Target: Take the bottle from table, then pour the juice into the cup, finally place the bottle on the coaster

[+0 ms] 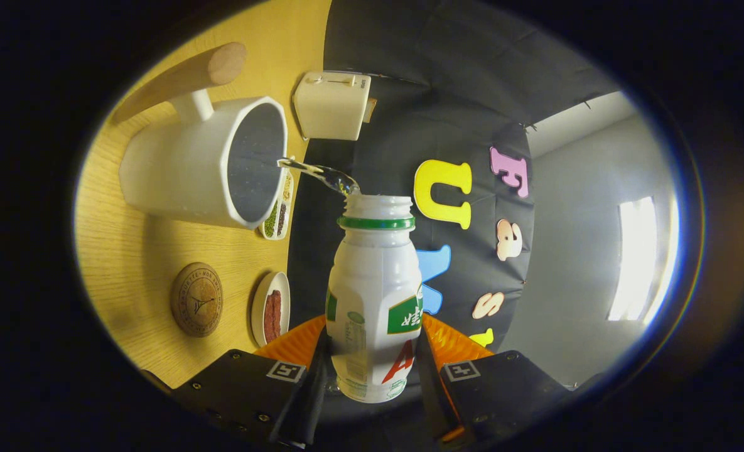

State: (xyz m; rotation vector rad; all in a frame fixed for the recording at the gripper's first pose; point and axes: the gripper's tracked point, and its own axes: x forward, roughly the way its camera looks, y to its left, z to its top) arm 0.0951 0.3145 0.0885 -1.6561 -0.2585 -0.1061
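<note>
My gripper point(372, 364) is shut on a small white plastic bottle point(375, 295) with a green neck ring and no cap; both fingers press on its lower body. The whole view is rolled sideways, so the bottle lies tipped toward the cup. A thin clear stream point(318, 172) runs from the bottle's mouth into the open top of a white cup point(202, 166) with a long wooden handle, which stands on the wooden table point(127, 263). A round cork coaster point(196, 299) lies on the table beside the cup, nearer to my fingers.
A cream toaster point(332, 105) stands at the table's back edge beyond the cup. A small white dish with dark red pieces point(271, 309) lies near the coaster. A narrow tray of green and dark beans point(277, 216) sits just behind the cup's rim.
</note>
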